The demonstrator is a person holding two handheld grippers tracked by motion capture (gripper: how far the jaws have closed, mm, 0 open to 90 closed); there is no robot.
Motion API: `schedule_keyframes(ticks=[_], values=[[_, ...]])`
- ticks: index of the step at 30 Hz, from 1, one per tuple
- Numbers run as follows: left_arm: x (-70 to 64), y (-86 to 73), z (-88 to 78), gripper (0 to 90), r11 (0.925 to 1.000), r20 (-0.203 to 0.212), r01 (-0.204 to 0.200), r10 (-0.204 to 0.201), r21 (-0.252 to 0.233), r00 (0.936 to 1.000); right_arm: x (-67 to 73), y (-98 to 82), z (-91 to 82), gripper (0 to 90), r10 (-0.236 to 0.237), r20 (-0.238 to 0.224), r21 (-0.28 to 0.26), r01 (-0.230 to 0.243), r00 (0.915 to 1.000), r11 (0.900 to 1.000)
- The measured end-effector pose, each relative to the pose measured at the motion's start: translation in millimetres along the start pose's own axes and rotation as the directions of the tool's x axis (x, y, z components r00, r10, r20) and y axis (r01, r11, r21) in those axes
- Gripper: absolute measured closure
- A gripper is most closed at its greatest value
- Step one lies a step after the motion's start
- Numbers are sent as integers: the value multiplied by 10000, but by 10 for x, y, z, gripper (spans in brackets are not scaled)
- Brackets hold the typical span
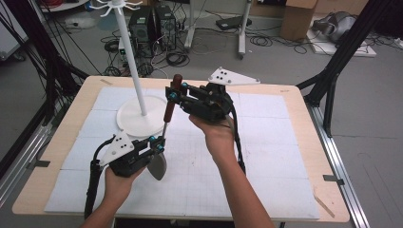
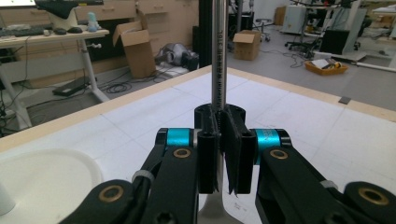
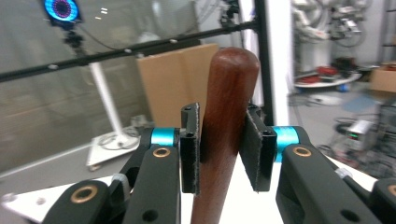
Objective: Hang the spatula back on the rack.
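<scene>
Spatula (image 1: 163, 137) stands near the middle of the high view, blade low, wooden handle (image 1: 174, 97) up, held between both my grippers. At lower left, my left gripper (image 1: 159, 144) has its jaws pressed tight on the thin metal shaft (image 2: 219, 60). Upper centre, my right gripper (image 1: 177, 90) pinches the handle (image 3: 224, 140), jaws closed against the wood. If my hands pull unevenly, the round handle may slip or the shaft twist, knocking the white rack (image 1: 140, 116) standing just left on the worktop (image 1: 285, 156).
</scene>
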State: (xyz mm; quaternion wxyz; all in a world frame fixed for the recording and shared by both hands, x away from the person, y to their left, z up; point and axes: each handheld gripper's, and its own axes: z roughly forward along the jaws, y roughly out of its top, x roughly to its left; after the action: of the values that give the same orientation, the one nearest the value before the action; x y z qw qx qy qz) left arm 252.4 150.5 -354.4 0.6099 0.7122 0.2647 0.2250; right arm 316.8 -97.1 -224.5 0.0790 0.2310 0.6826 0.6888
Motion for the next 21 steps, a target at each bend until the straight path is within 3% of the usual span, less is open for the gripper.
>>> schedule_keyframes(ticks=[1,4,15,17,18,19,21], values=[[9,-1,3,837,10000,228,63,-62,-71,9997,-6,1,1,721,87,-348,-43,-89,9994,10000],[19,1,5,836,9997,527,190,-182,-143,9984,2,9,-5,725,110,-779,-117,-119,9969,9999],[70,1,-3,833,9996,1272,195,-170,-186,9917,0,37,-30,727,-42,-1361,39,48,9907,10000],[104,10,-27,827,9991,1779,246,-179,-354,9839,13,49,-34,728,-136,-1560,6,138,9877,9999],[104,10,-27,797,9991,1779,246,-179,-354,9839,13,49,-34,728,-136,-1560,6,138,9877,9999],[149,30,-57,740,9967,2279,616,-482,-521,9725,19,61,-45,728,-220,-1704,37,229,9851,9997],[171,49,-74,664,9956,2382,756,-602,-560,9694,16,62,-50,728,-268,-1767,79,287,9839,9996]])
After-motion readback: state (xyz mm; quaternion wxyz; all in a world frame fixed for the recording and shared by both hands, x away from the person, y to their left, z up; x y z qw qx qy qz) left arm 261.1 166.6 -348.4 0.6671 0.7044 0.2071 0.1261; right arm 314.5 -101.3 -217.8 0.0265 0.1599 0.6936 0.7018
